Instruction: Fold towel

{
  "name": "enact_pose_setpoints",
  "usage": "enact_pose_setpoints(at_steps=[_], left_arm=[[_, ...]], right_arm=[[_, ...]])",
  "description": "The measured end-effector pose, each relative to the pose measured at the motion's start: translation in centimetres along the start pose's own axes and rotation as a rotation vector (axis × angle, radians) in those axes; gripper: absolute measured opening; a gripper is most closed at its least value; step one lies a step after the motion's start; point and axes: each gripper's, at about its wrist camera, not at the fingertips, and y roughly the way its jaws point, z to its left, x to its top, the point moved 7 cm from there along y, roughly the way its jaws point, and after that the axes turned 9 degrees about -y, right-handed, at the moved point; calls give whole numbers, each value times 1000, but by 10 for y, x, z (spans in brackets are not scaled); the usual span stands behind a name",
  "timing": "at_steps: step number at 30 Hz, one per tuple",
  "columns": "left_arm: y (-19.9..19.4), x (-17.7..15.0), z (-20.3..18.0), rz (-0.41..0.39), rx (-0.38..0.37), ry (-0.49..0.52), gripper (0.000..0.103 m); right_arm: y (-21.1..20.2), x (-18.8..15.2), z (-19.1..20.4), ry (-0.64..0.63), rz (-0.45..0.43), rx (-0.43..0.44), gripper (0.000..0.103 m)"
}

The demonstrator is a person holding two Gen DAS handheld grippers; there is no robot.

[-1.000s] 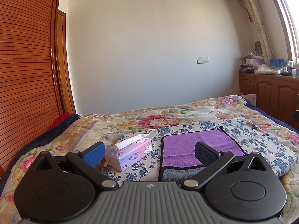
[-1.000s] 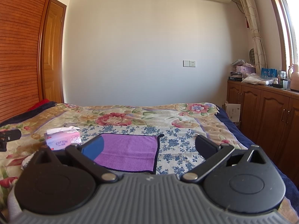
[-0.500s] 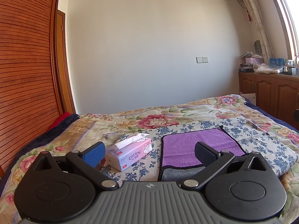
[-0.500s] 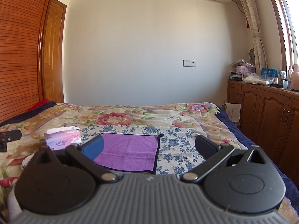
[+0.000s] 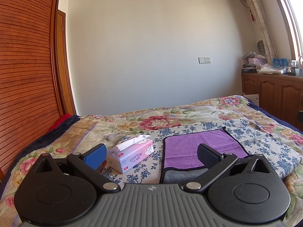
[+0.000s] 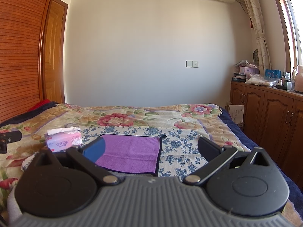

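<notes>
On the bed (image 5: 132, 124), the towel (image 5: 197, 147) lies flat, purple face up, grey underside showing at its near edge. Tissue box (image 5: 130, 155) just left of towel, apart from it. Left gripper (image 5: 151, 156) above towel's near-left corner, jaws wide apart, holding nothing. Right gripper (image 6: 151, 149) above towel's near-right edge, jaws likewise spread, empty.

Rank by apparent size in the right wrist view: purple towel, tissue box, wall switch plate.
1. purple towel, partly hidden by a finger
2. tissue box
3. wall switch plate, smallest, though farthest away
</notes>
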Motion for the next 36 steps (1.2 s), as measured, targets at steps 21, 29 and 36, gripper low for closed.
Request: enact_pose_setpoints(at_steps=[21,29,36], left_arm=[[2,-11,-13,19,-1,20,103],[18,-17,-16,74,-13,49,103],[36,-23,-14,136,-17,58,103]], right_arm=[[9,-2,-1,10,20,14,103],[21,-4,5,6,47,51,103],[40,-8,8,-7,90,74,103]])
